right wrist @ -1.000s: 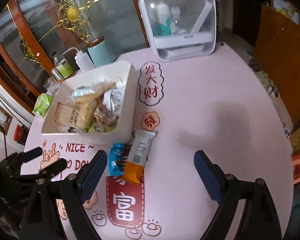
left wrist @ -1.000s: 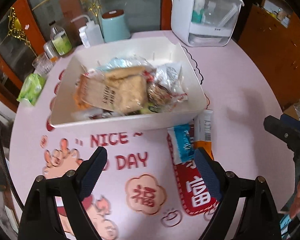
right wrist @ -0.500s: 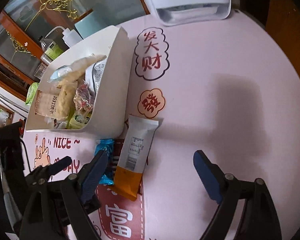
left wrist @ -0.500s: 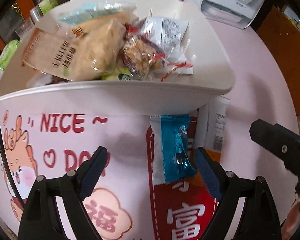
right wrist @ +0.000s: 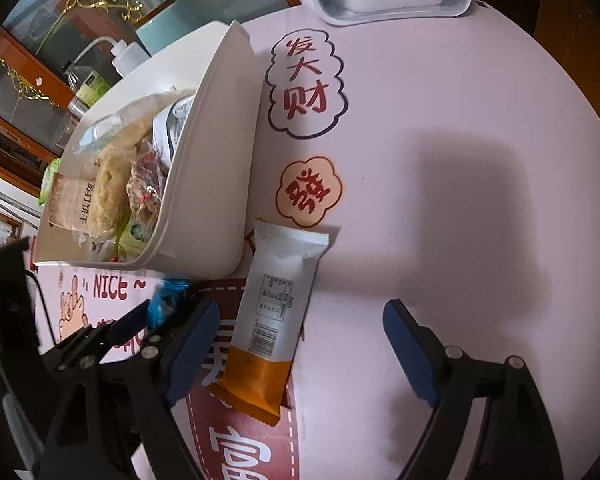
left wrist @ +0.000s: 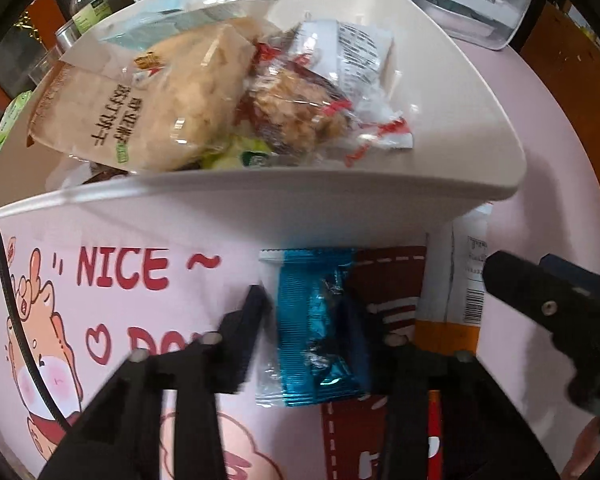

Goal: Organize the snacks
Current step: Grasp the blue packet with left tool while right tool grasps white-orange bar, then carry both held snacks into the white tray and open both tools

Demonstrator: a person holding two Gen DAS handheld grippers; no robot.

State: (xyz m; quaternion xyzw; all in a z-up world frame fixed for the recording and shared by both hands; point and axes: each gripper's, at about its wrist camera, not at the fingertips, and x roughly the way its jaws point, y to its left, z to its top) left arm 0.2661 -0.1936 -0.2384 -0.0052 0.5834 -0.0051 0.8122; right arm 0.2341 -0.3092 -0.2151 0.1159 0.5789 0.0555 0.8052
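Both grippers have dropped toward the table since a second ago. Left gripper [left wrist: 312, 320] jaws closing around blue snack packet [left wrist: 316, 332], just in front of white bin [left wrist: 340, 208]. Right gripper [right wrist: 300, 344] spread wide, gripping nothing, over white-orange bar [right wrist: 272, 320]. Bin holds assorted bagged snacks [left wrist: 172, 112].

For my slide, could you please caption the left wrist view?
Left tool closing around blue snack packet beside the filled white bin.
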